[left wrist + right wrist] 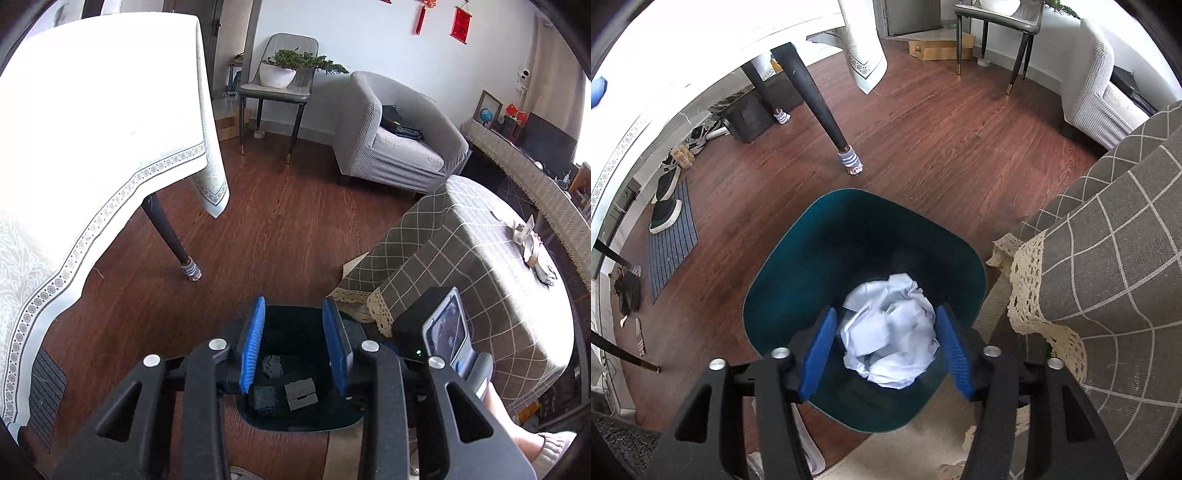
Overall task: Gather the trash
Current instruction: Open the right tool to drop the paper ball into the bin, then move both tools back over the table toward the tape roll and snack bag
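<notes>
A dark teal trash bin [812, 258] stands on the wood floor beside the checked tablecloth. My right gripper [886, 350] hangs over its mouth, jaws apart, with a crumpled white paper ball [890, 325] between the blue pads; thin gaps show at the paper's sides. In the left wrist view the same bin [303, 424] lies below my left gripper [294, 345], whose blue pads stand apart with nothing between them. On the bin's floor I see a dark crumpled lump [272, 365] and two small grey boxes [301, 393].
A table with a white cloth [92, 129] and dark legs [816, 96] stands to the left. The low table under a checked cloth [1108, 258] crowds the bin's right side. Shoes on a striped mat [668, 236] lie far left. An armchair [399, 129] and a chair [280, 92] stand behind.
</notes>
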The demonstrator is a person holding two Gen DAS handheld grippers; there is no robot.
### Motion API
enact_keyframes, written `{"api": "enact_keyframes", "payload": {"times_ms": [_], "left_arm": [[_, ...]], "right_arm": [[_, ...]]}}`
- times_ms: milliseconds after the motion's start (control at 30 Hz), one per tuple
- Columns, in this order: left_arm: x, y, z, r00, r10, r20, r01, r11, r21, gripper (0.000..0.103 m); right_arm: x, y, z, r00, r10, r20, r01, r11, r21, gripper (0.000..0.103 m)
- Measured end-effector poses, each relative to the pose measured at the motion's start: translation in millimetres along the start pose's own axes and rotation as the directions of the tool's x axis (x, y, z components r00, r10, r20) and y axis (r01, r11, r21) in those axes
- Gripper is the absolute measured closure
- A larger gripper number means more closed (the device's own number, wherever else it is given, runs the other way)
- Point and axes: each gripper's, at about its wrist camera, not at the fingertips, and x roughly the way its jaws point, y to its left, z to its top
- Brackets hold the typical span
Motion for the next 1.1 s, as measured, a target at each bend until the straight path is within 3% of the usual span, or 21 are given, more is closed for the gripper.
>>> {"api": "enact_keyframes", "payload": {"times_ms": [267,400,567,833,1000,1100], "left_arm": [[-12.6,-22.3,12.5,0.999,-0.011,0.052,0.010,1.000,0.029,0.069],[-20.3,-37.7,18.9,0.996,0.018,0.093,-0.024,0.998,0.066,0.069],[-26.7,-56.7,25.4,0.993,0.002,0.122,-0.011,0.997,0.078,0.069],[-36.7,-83.8,37.1,0.986,-0.038,0.164,0.023,0.996,0.091,0.067],[-41.6,-102.4,45.8,0.978,-0.106,0.180,0.092,0.992,0.080,0.062],[-38.7,-116.2,45.2,0.978,-0.114,0.175,0.098,0.990,0.099,0.056]], "right_arm": [[-12.2,2.3,-7.2,1.000,-0.006,0.020,0.007,0.999,-0.048,0.040],[-30.3,-2.6,-9.9,0.998,0.010,0.065,-0.007,0.999,-0.051,0.040],[-59.1,-9.8,-12.4,0.991,0.043,0.126,-0.037,0.998,-0.048,0.040],[-120.0,-22.8,-17.3,0.964,0.080,0.256,-0.066,0.996,-0.064,0.040],[-155.3,-39.0,-21.5,0.942,0.074,0.327,-0.055,0.996,-0.065,0.044],[-173.0,-53.5,-25.9,0.932,0.058,0.359,-0.042,0.998,-0.051,0.044]]}}
